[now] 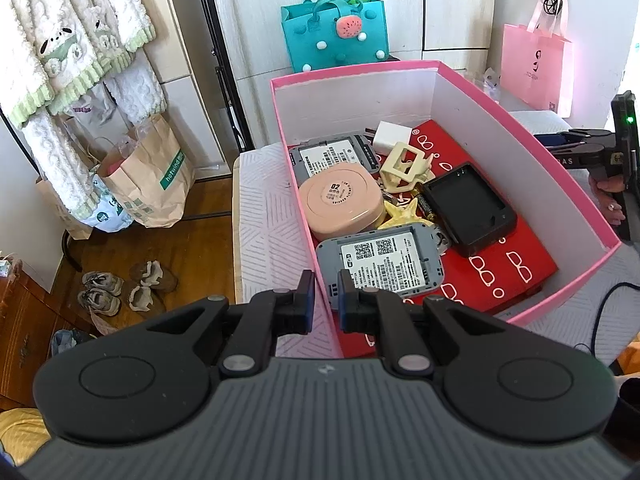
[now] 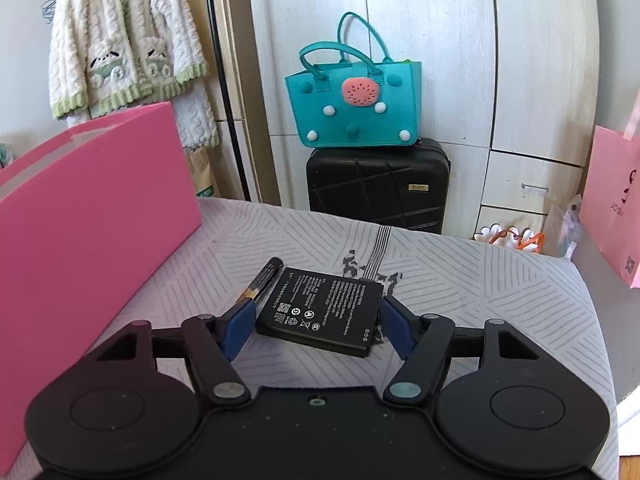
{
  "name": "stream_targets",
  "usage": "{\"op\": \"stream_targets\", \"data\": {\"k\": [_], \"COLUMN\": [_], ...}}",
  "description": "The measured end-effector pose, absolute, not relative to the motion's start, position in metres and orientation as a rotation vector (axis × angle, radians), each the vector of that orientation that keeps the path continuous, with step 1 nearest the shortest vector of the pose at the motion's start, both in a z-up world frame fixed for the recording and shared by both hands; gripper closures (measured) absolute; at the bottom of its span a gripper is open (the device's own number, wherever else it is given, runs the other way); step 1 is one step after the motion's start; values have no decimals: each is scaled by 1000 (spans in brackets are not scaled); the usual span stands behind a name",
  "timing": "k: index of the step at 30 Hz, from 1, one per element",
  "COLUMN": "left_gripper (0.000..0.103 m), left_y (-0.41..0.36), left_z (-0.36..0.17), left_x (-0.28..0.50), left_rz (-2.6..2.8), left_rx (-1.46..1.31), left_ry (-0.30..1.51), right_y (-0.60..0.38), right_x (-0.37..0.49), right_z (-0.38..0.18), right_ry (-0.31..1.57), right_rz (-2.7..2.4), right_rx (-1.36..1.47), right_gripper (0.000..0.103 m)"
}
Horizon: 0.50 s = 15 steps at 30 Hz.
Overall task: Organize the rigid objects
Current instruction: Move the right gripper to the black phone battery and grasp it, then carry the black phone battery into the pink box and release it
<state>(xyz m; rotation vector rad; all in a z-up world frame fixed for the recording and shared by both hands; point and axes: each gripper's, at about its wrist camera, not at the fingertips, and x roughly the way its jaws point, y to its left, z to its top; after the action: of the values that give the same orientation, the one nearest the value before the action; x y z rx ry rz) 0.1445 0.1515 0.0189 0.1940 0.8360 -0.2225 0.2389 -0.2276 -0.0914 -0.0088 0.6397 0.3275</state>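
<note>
Pink box (image 1: 520,92), red spectacle-patterned case (image 1: 500,268), black battery (image 2: 320,306), grey-hatched cloth (image 2: 500,280).

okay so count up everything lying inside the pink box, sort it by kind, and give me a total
Grey devices with label stickers: 2
Round pink case: 1
White charger plug: 1
Cream plastic frame: 1
Yellow starfish: 1
Black cradle: 1
Red flat box with glasses print: 1
Total: 8, counting only what shows clearly

Both wrist views near, angled down; share pink box (image 1: 400,70), teal bag (image 2: 354,108).
</note>
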Motion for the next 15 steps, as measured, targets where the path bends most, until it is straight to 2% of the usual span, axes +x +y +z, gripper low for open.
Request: {"op": "stream_targets", "data": {"k": [9,10,12,15], "left_gripper": [94,94,94,94], "left_y": [144,143,144,147], "left_z": [15,15,16,20], "left_x": [147,147,147,146], "left_rz": [-196,-194,-194,-189], "left_rx": [239,243,235,219], "left_ry": [834,833,834,825], "right_y": [-220,-219,-219,-224], "right_x": [236,236,235,232], "right_z": [-91,-91,-91,-86], "right_ry": [645,644,640,665], "right_rz": [354,347,329,260], "right_rx": [-62,-64,-60,-46], "right_gripper": [21,22,31,32]}}
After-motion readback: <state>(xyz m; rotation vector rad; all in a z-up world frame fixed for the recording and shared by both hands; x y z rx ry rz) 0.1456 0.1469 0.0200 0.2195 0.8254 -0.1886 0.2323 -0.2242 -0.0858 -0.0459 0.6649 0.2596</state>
